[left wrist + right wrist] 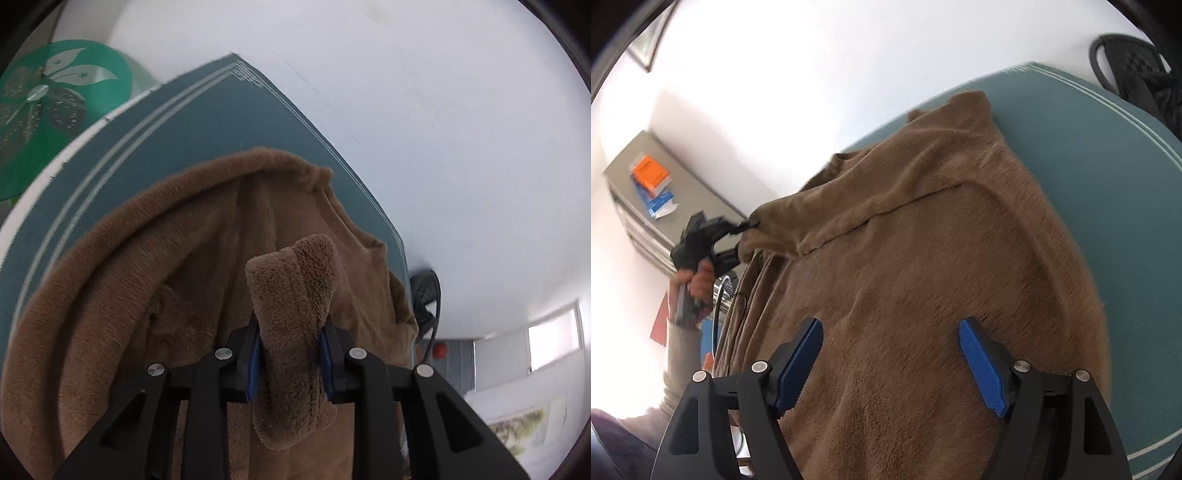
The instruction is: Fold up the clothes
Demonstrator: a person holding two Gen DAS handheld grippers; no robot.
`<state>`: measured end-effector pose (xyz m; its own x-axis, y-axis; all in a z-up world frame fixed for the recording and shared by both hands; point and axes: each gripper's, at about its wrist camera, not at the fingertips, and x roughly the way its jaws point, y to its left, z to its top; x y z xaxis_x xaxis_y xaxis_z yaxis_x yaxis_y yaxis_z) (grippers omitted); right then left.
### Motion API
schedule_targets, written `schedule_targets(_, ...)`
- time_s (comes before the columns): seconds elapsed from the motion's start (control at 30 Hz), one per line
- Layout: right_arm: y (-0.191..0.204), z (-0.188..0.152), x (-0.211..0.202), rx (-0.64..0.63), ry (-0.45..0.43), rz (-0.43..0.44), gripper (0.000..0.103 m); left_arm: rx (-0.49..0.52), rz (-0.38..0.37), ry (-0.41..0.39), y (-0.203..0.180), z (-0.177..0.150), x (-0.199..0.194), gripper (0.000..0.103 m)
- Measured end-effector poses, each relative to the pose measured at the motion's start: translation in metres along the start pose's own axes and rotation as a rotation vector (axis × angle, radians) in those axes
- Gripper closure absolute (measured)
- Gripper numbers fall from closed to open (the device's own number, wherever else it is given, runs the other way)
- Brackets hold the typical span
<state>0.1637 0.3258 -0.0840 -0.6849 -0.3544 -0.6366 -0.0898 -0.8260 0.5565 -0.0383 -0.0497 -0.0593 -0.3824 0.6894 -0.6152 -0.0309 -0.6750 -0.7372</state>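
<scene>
A brown fleece garment (923, 258) lies spread over a teal table (1108, 166). In the left wrist view my left gripper (291, 354) is shut on a thick fold of the garment (295, 295), which sticks up between the blue pads and is lifted above the rest of the cloth (147, 258). The left gripper also shows in the right wrist view (746, 229), holding the garment's edge at the table's side. My right gripper (890, 347) is open, its blue pads (979, 362) wide apart just above the flat brown cloth.
The teal table (184, 122) has pale stripes along its edge. A green disc with a flower print (55, 99) stands behind it. A black chair (1137, 74) stands at the far right. A grey shelf with an orange box (650, 173) stands by the wall.
</scene>
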Motion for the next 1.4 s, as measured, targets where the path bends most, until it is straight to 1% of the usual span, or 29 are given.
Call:
schedule_targets(0.07, 0.003, 0.027, -0.01, -0.033, -0.029, -0.063, 0.024, 0.02, -0.025, 0.012, -0.001, -0.002, 0.006, 0.075)
schedule_targets(0.17, 0.014, 0.077, -0.018, -0.125, -0.072, -0.234, 0.023, 0.047, -0.056, 0.022, -0.004, -0.005, 0.013, 0.075)
schedule_targets(0.23, 0.02, 0.111, -0.012, -0.178, -0.076, -0.363, 0.021, 0.054, -0.079, 0.031, -0.006, -0.005, 0.018, 0.075)
schedule_targets(0.27, 0.022, 0.126, -0.006, -0.192, -0.075, -0.4, 0.021, 0.056, -0.091, 0.035, -0.006, -0.005, 0.019, 0.075)
schedule_targets(0.3, 0.022, 0.14, 0.001, -0.203, -0.072, -0.418, 0.021, 0.057, -0.097, 0.037, -0.006, -0.005, 0.019, 0.075)
schedule_targets(0.37, 0.023, 0.166, 0.02, -0.23, -0.065, -0.43, 0.021, 0.059, -0.107, 0.039, -0.007, -0.005, 0.019, 0.075)
schedule_targets(0.43, 0.028, 0.183, 0.04, -0.274, -0.049, -0.41, 0.021, 0.064, -0.109, 0.035, -0.008, -0.003, 0.015, 0.075)
schedule_targets(0.47, 0.029, 0.191, 0.049, -0.284, -0.037, -0.383, 0.021, 0.068, -0.116, 0.027, -0.008, -0.002, 0.012, 0.075)
schedule_targets(0.57, 0.031, 0.208, 0.073, -0.258, 0.012, -0.221, 0.021, 0.079, -0.137, 0.0, -0.009, 0.0, 0.002, 0.075)
schedule_targets(0.6, 0.031, 0.213, 0.079, -0.251, 0.024, -0.186, 0.021, 0.086, -0.149, -0.015, -0.01, 0.0, -0.002, 0.075)
schedule_targets(0.63, 0.029, 0.217, 0.083, -0.248, 0.03, -0.181, 0.021, 0.092, -0.158, -0.03, -0.011, 0.0, -0.006, 0.075)
schedule_targets(0.67, 0.026, 0.22, 0.088, -0.239, 0.03, -0.22, 0.021, 0.096, -0.165, -0.04, -0.011, 0.0, -0.01, 0.075)
schedule_targets(0.7, 0.021, 0.224, 0.095, -0.22, 0.019, -0.329, 0.021, 0.099, -0.172, -0.051, -0.012, 0.0, -0.014, 0.075)
schedule_targets(0.73, 0.014, 0.228, 0.102, -0.198, 0.025, -0.412, 0.021, 0.103, -0.18, -0.061, -0.013, -0.001, -0.019, 0.075)
schedule_targets(0.83, -0.017, 0.235, 0.131, -0.115, 0.113, -0.544, 0.021, 0.093, -0.177, -0.08, -0.015, -0.004, -0.025, 0.075)
schedule_targets(0.87, -0.025, 0.236, 0.137, -0.109, 0.126, -0.592, 0.021, 0.091, -0.183, -0.084, -0.015, -0.004, -0.027, 0.075)
schedule_targets(0.93, -0.028, 0.236, 0.14, -0.164, 0.1, -0.703, 0.021, 0.086, -0.195, -0.11, -0.017, -0.006, -0.035, 0.075)
schedule_targets(1.03, -0.034, 0.237, 0.144, -0.247, 0.06, -0.869, 0.021, 0.108, -0.227, -0.136, -0.022, 0.0, -0.048, 0.073)
schedule_targets(1.13, -0.036, 0.246, 0.136, -0.279, -0.033, -1.013, 0.021, 0.14, -0.226, -0.133, -0.031, 0.003, -0.044, 0.073)
schedule_targets(1.2, -0.037, 0.252, 0.132, -0.295, -0.076, -1.083, 0.021, 0.147, -0.215, -0.128, -0.032, 0.005, -0.039, 0.073)
schedule_targets(1.27, -0.04, 0.255, 0.133, -0.289, -0.082, -1.104, 0.021, 0.131, -0.208, -0.128, -0.028, 0.009, -0.035, 0.073)
schedule_targets(1.3, -0.041, 0.255, 0.131, -0.278, -0.083, -1.072, 0.021, 0.125, -0.204, -0.128, -0.025, 0.01, -0.035, 0.073)
schedule_targets(1.33, -0.041, 0.255, 0.126, -0.26, -0.092, -1.028, 0.021, 0.119, -0.2, -0.128, -0.021, 0.012, -0.034, 0.073)
schedule_targets(1.4, -0.038, 0.251, 0.11, -0.222, -0.124, -0.883, 0.021, 0.105, -0.189, -0.128, -0.015, 0.014, -0.032, 0.073)
